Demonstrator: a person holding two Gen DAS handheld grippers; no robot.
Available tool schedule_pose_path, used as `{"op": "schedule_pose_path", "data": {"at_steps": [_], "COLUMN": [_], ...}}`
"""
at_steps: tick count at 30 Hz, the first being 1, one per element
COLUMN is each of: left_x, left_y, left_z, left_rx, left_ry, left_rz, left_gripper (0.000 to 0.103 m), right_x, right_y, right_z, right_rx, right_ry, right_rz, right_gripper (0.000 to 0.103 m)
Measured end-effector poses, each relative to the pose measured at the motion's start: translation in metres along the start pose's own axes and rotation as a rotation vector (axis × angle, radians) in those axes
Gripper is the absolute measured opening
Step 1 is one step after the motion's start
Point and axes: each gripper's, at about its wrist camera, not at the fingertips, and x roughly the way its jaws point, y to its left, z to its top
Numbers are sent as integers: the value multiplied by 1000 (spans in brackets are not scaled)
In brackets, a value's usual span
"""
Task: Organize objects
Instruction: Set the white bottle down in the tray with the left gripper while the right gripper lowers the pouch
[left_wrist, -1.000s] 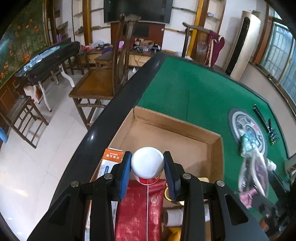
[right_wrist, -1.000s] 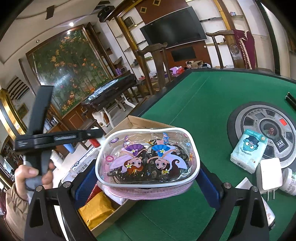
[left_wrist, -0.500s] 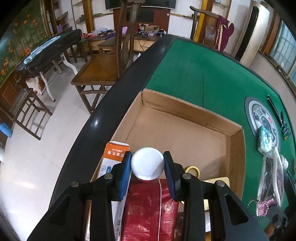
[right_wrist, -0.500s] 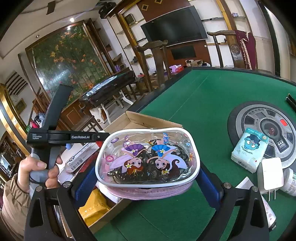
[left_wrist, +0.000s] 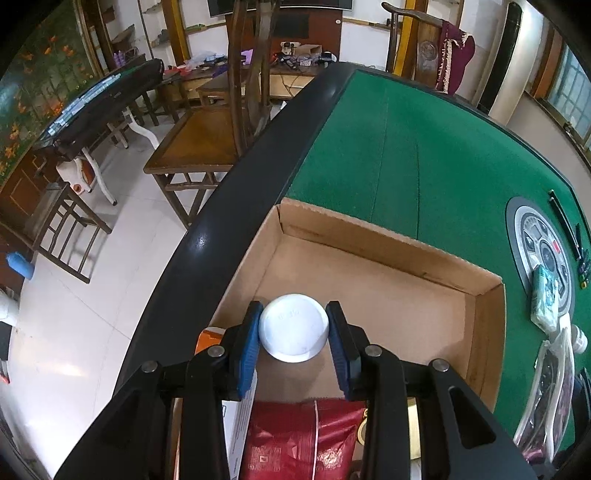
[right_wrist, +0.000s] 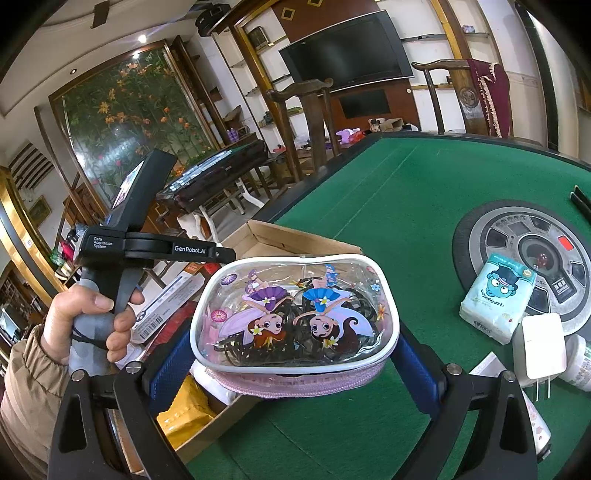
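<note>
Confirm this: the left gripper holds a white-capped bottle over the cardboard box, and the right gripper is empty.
Not quite. The right gripper is not empty: the right wrist view shows it clamped on a clear cartoon pouch. The rest stands: the left gripper holds the white-capped bottle over the cardboard box.

Inventory, by count:
- Cardboard box (left_wrist: 388, 240): 1, on the green worktop (left_wrist: 424, 147).
- White-capped bottle (left_wrist: 293, 328): 1.
- Red foil packet (left_wrist: 306, 439): 1, in the box.
- Yellow packet (right_wrist: 186, 410): 1, in the box.
- White carton with barcode (right_wrist: 162, 310): 1, in the box.
- Clear cartoon pouch (right_wrist: 295, 317): 1.
- Tissue pack (right_wrist: 496, 297): 1.
- White plug adapter (right_wrist: 543, 347): 1.
- White jar (right_wrist: 581, 363): 1, partly cut off at the frame edge.
- Round dial panel (right_wrist: 480, 236): 1, set in the worktop.
- Handheld tools: 2, the left tool (left_wrist: 293, 347) and the right tool (right_wrist: 295, 354).
- Small dark items at the worktop's far edge (left_wrist: 581, 258): possibly several, too small to count.
</note>
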Motion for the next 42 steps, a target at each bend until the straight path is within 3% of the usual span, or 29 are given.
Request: {"op": "schedule_pose_path", "data": {"at_steps": [18, 22, 29, 35, 42], "left_x": [-14, -7, 8, 2, -3], "left_y": [15, 12, 14, 24, 37], "left_z": [-16, -10, -3, -4, 4], "left_rx": [12, -5, -16, -20, -91], "left_ry": [-2, -6, 9, -10, -52], "left_rz": [-40, -54, -9, -41, -73], "left_gripper": [34, 34, 33, 33, 33], "right_x": [22, 41, 73, 88, 113], "right_y": [16, 24, 26, 39, 45], "right_z": [13, 22, 25, 34, 30], "right_rx": [-71, -89, -108, -150, -191], "right_ry": [15, 42, 87, 115, 192], "right_rz": [-16, -20, -41, -31, -85], "right_gripper": [101, 101, 101, 101, 101]}}
